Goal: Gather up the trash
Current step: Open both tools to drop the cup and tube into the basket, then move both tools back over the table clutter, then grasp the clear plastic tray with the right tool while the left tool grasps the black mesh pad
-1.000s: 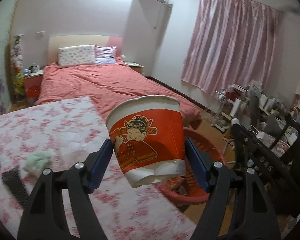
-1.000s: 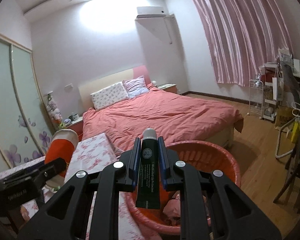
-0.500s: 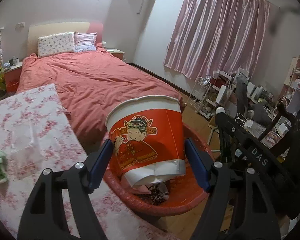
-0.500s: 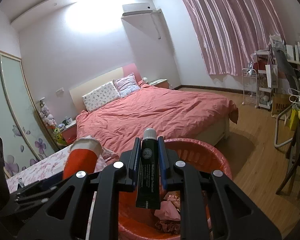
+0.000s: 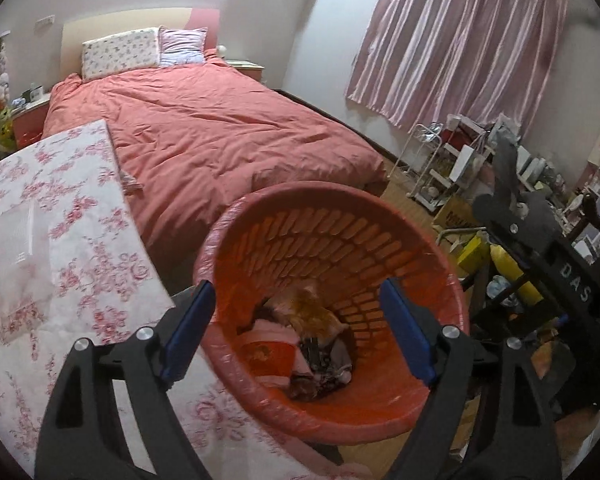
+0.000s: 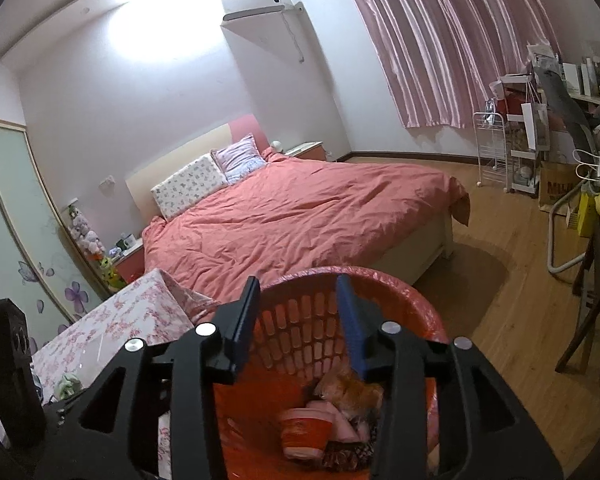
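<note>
Two views show one red basket (image 5: 260,396) beside the floral table (image 5: 80,248). From the left wrist, the left gripper (image 5: 296,328) hangs over the basket, jaws spread, opening and empty, the cup (image 5: 268,354) lying among trash inside. From the right wrist, the right gripper (image 6: 298,322) likewise hovers, jaws parting with nothing between, above the cup (image 6: 306,430) in the basket (image 6: 420,304).

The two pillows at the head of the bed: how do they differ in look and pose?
The left pillow is white with a small scattered print; the right pillow is pale lilac with a frilled edge. The left pillow looks longer and flatter, while the right pillow looks squarer. In the right wrist view the right pillow overlaps the left pillow's end. Both lean against the headboard.
</note>
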Available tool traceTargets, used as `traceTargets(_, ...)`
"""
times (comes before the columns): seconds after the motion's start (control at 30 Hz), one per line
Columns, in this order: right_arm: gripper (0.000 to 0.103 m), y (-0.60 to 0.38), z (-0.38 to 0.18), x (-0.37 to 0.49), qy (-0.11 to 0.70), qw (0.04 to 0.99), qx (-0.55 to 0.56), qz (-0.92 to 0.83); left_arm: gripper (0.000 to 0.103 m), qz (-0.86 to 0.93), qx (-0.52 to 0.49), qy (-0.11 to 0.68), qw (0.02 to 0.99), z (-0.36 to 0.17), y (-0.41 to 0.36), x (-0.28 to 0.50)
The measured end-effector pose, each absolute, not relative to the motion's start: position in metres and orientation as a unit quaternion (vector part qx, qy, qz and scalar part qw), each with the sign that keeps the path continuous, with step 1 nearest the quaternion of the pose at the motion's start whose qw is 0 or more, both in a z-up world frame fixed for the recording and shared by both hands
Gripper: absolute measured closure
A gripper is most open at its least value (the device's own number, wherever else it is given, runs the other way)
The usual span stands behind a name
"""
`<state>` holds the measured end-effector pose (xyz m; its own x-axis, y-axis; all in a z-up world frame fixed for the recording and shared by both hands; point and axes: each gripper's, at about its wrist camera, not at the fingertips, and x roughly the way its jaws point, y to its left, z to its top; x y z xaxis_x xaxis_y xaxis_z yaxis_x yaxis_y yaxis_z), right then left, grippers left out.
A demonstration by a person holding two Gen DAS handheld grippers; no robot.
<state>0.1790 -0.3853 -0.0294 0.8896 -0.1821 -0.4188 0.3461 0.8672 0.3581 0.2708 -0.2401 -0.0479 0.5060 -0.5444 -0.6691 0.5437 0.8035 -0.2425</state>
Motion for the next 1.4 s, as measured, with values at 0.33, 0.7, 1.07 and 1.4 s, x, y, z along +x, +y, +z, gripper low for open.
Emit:
traceTargets(0.33, 0.05, -0.361, -0.016, 0.181, 0.218, 0.951, 0.185, -0.118, 0.016, -0.24, 0.025, 0.367, 0.899, -0.033, -0.177, 0.26)
traceTargets(0.7, 0.045, -0.278, 0.004, 0.205, 0.255, 0.955, 0.145, -0.032, 0.013, -0.118, -0.002, 0.352, 0.929, -0.019, -0.041, 0.251)
traceTargets(1.07, 0.034, -0.176, -0.02, 0.274, 0.336, 0.937, 0.087, 0.032, 0.011, -0.002, -0.045, 0.349, 0.936, -0.021, 0.084, 0.244)
traceTargets(1.4, 0.027, -0.118, -0.049, 0.329, 0.392, 0.919, 0.02, 0.015, 0.011, 0.01, -0.07, 0.361, 0.93, -0.034, 0.115, 0.248)
